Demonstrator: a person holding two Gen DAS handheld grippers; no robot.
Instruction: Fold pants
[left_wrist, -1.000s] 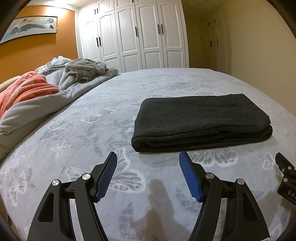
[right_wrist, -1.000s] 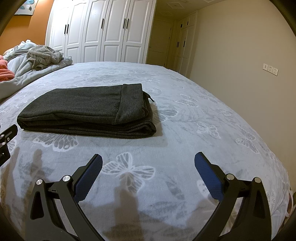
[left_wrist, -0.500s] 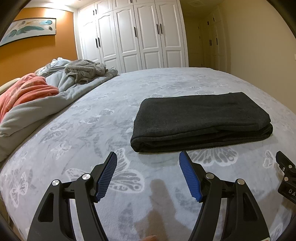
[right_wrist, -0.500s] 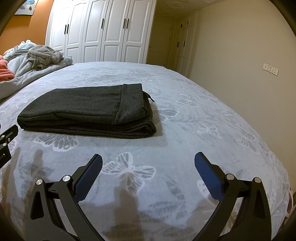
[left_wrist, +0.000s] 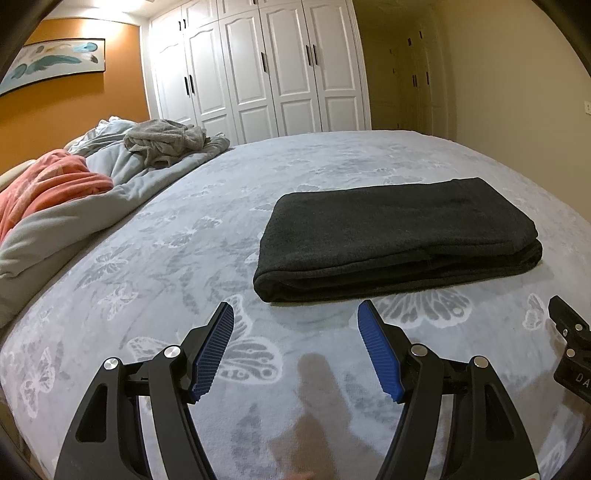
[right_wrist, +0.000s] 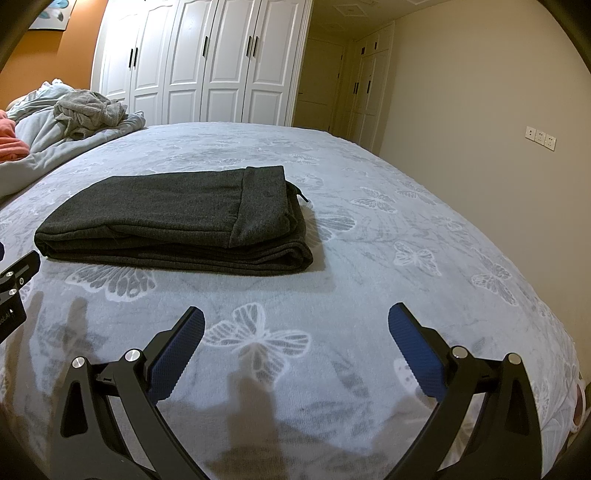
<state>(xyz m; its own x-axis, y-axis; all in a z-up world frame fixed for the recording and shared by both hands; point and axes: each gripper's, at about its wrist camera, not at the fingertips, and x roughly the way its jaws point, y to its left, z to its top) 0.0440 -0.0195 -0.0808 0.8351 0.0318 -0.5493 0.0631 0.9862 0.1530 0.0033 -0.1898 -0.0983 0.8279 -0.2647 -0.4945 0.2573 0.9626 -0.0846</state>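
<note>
The dark grey pants (left_wrist: 399, 236) lie folded into a flat rectangle on the bed, also in the right wrist view (right_wrist: 177, 218), with the waistband on the right side. My left gripper (left_wrist: 295, 325) is open and empty, just in front of the pants' near left corner, above the blanket. My right gripper (right_wrist: 295, 325) is open and empty, in front of and to the right of the pants. Part of the right gripper's body (left_wrist: 570, 347) shows at the left wrist view's right edge.
The bed is covered by a grey butterfly-print blanket (left_wrist: 155, 266). A heap of grey bedding (left_wrist: 122, 173), a crumpled grey garment (left_wrist: 166, 142) and an orange blanket (left_wrist: 48, 184) lie at the far left. White wardrobes (right_wrist: 207, 62) stand behind the bed; a wall is on the right.
The left wrist view has shifted very slightly, the pants sitting a touch lower and left. The right gripper and the pants have not moved. Both jaws stay open.
</note>
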